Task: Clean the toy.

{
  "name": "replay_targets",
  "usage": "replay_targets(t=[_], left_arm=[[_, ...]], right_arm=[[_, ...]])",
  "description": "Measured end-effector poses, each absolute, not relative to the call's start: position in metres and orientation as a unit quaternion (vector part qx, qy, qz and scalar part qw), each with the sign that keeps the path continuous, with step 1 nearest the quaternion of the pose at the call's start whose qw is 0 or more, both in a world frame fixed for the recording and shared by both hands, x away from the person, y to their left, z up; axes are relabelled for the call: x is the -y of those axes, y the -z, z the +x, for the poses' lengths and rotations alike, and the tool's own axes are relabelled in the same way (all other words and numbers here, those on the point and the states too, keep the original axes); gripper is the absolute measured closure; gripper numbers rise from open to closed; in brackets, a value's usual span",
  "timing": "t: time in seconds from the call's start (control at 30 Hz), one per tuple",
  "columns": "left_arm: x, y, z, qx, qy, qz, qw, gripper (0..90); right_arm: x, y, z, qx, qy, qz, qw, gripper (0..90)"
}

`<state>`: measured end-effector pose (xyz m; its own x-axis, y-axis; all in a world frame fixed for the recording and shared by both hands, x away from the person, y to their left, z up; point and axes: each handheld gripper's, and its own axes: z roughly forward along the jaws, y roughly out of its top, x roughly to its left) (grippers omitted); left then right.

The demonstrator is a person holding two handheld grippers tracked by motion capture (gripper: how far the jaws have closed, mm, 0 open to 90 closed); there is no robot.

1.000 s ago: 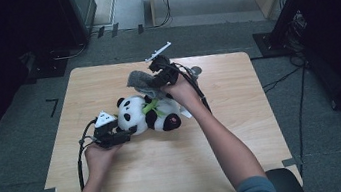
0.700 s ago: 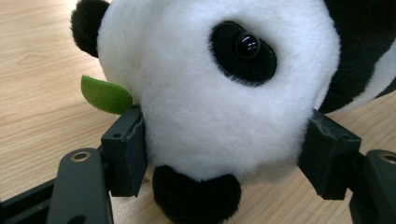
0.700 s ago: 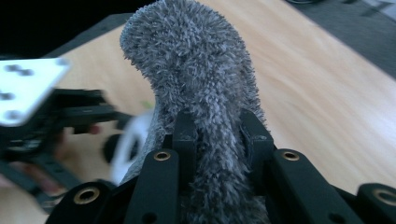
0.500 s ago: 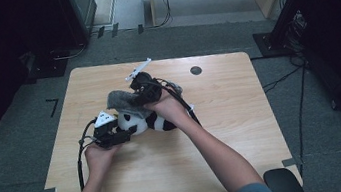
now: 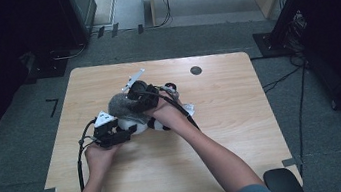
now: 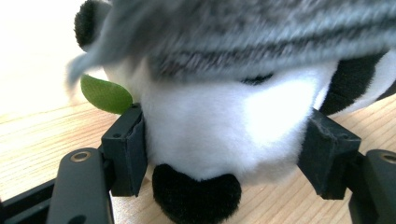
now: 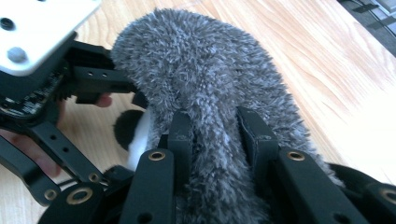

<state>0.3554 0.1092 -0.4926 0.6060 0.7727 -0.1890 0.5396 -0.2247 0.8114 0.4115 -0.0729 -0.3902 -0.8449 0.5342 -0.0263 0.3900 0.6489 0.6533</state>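
A black-and-white panda plush (image 6: 224, 126) lies on the wooden table (image 5: 244, 131), a green leaf (image 6: 105, 93) at its side. My left gripper (image 6: 229, 149) is shut on its white head, pads (image 6: 128, 149) pressing in from both sides. A grey fuzzy hat (image 7: 201, 70) sits over the top of the head. My right gripper (image 7: 215, 135) pinches a fold of that hat; its jaws have just been opening a little, the fabric still between them. In the high view the hat (image 5: 120, 105) covers the panda (image 5: 157, 125), between the left gripper (image 5: 122, 133) and the right gripper (image 5: 129, 104).
A small dark round spot (image 5: 195, 70) marks the table's far side. A white scrap (image 5: 188, 108) lies beside the right wrist. Black cables trail from both grippers. Dark equipment and stands ring the table; a chair (image 5: 282, 184) sits at the near right.
The right gripper has carried the grey hat leftward from the panda's far side onto its head. The left gripper has kept still on the panda.
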Motion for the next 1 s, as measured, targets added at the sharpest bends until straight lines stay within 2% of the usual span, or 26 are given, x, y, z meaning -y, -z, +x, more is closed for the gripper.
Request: replay_targets(t=[0.57,0.8,1.0], left_arm=[[-0.11,0.492,0.356,-0.422,-0.129,0.773,0.457,27.2],[-0.11,0.493,0.356,-0.415,-0.13,0.776,0.457,26.2],[-0.11,0.493,0.356,-0.417,-0.131,0.774,0.459,26.1]], right_arm=[[0.139,0.378,0.439,-0.874,-0.329,0.339,0.118,72.5],[0.136,0.373,0.436,-0.87,-0.343,0.339,0.103,73.2],[0.112,0.363,0.426,-0.875,-0.359,0.312,0.093,73.3]])
